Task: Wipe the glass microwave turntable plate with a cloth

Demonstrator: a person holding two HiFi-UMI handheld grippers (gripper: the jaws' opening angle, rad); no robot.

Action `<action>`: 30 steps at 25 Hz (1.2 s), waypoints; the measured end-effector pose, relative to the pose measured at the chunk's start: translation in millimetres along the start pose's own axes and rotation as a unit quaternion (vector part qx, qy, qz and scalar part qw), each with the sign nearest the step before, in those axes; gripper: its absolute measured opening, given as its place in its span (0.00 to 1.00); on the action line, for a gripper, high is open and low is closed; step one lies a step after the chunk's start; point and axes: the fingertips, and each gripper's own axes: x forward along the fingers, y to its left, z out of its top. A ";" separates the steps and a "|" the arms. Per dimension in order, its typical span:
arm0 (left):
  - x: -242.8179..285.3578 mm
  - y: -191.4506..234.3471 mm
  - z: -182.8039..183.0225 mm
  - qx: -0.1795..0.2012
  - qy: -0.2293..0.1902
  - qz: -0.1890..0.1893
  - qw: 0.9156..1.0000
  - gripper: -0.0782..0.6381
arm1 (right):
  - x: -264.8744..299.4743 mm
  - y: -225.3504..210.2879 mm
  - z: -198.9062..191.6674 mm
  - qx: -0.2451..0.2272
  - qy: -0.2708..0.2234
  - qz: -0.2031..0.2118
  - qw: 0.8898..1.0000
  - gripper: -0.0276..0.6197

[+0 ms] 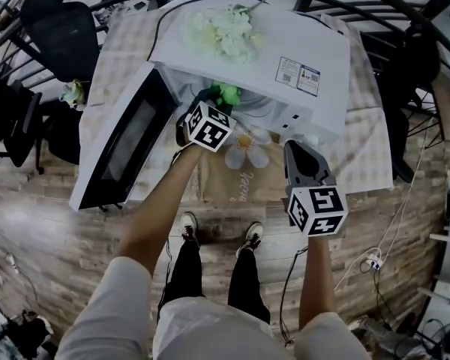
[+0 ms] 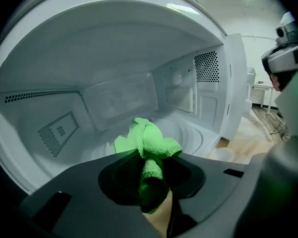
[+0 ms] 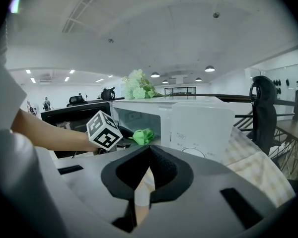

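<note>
Wood-plank floor lies under a bench with a checked cover, which carries a white microwave. At 9 o'clock in the head view, its door stands swung wide. The left tool reaches into the cavity, its jaws clamped on a green cloth. The cloth is bunched over the glass turntable plate on the cavity floor. Pale flowers lie on the microwave's top at 12 o'clock. At 4 o'clock the right tool hangs outside by the control panel, jaws together on nothing.
</note>
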 end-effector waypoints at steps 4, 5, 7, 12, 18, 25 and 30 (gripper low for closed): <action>8.6 -41.5 18.9 0.000 -0.002 -0.049 0.999 0.27 | -10.2 -7.2 -0.2 -0.006 0.010 -0.010 1.000 0.06; 10.9 -51.4 24.1 -0.002 -0.003 -0.062 0.998 0.27 | -13.0 -9.2 0.1 -0.006 0.011 -0.012 1.000 0.06; 15.6 -69.8 35.3 -0.005 -0.006 -0.088 0.996 0.27 | -18.5 -12.7 0.5 -0.007 0.013 -0.016 1.000 0.06; 15.4 -86.7 60.7 -0.061 -0.051 -0.130 0.988 0.27 | -28.8 -15.5 -2.0 -0.013 0.019 -0.020 1.000 0.06; -6.6 -11.5 63.6 -0.053 -0.107 0.012 0.993 0.27 | -27.6 -11.0 -9.1 -0.008 0.027 -0.015 0.999 0.06; -8.2 82.9 12.1 -0.020 -0.017 0.157 0.987 0.27 | -23.3 3.2 -16.4 -0.007 0.031 -0.003 1.000 0.06; 3.9 68.2 -23.6 -0.013 0.053 0.109 0.992 0.27 | -19.0 13.5 -23.0 -0.009 0.039 0.005 0.999 0.07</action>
